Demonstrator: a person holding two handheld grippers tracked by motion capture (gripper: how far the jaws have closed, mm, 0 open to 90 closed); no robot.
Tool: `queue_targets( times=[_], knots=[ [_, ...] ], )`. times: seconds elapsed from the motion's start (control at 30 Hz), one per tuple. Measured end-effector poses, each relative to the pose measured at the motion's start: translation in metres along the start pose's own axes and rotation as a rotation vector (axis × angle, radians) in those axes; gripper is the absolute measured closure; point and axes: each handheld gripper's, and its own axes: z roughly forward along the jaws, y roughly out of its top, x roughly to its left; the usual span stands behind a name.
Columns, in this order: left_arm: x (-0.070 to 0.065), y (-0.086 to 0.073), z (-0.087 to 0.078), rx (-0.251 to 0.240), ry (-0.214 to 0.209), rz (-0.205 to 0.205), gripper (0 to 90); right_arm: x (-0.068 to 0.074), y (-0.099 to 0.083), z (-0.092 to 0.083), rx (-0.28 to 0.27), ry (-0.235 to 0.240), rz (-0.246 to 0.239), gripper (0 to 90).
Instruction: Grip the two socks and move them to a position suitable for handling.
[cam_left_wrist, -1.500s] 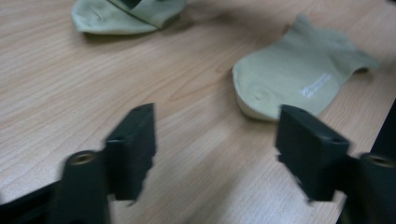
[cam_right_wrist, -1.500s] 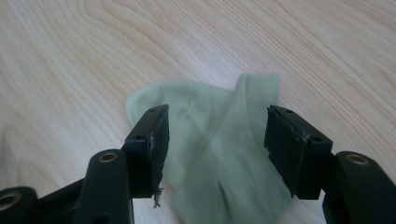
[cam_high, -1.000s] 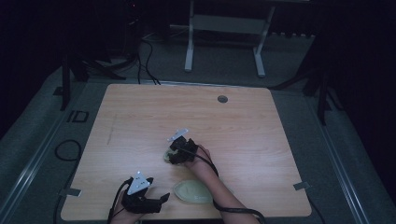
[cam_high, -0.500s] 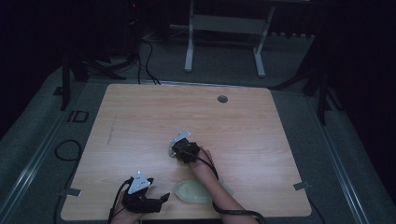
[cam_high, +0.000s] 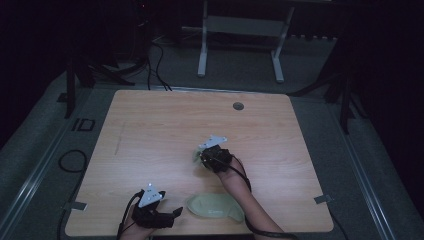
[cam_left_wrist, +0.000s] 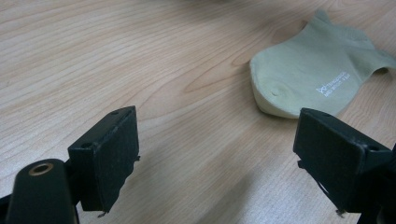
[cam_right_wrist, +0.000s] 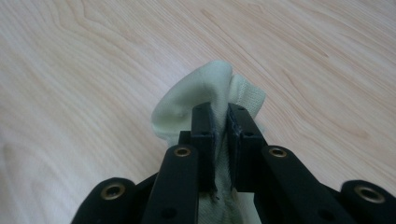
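Across the dim room stood the wooden table (cam_high: 150, 130), pale grain, with a small round grommet (cam_high: 238, 106) near its far edge and a metal stand (cam_high: 240, 30) on the floor behind it. Two forearms came in from the near edge.

Near the table's middle, the right gripper (cam_high: 200, 157) was clamped on a pale green sock (cam_right_wrist: 196, 100); its jaws had just been closing, and in the right gripper view they stood nearly together with the fabric pinched between them, the cloth bunched up over the tips and hanging just above the wood.

At the near left corner the left gripper (cam_high: 172, 214) rested low by the table edge, jaws spread wide, nothing between them, only bare wood in the gap as the left gripper view showed.

Just beside it, toward the right forearm, a second pale green sock (cam_high: 212, 206) lay flat on the table, small white print on its side, apart from both grippers and well apart from the held one.
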Motion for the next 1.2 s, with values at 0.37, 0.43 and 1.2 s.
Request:
queue_targets(
  times=[0.37, 0.43, 1.2],
  knots=[
    [-0.003, 0.001, 0.002, 0.007, -0.007, 0.000, 14.5, -0.013, -0.039, -0.030, -0.007, -0.033, 0.105, 82.2],
    [-0.003, 0.002, 0.003, 0.011, -0.006, 0.001, 14.5, -0.010, -0.047, -0.029, 0.003, -0.036, 0.103, 82.0],
    [0.001, 0.045, 0.022, -0.017, -0.045, 0.030, 17.1, -0.006, -0.053, -0.028, -0.008, -0.001, 0.065, 53.0]
  ],
)
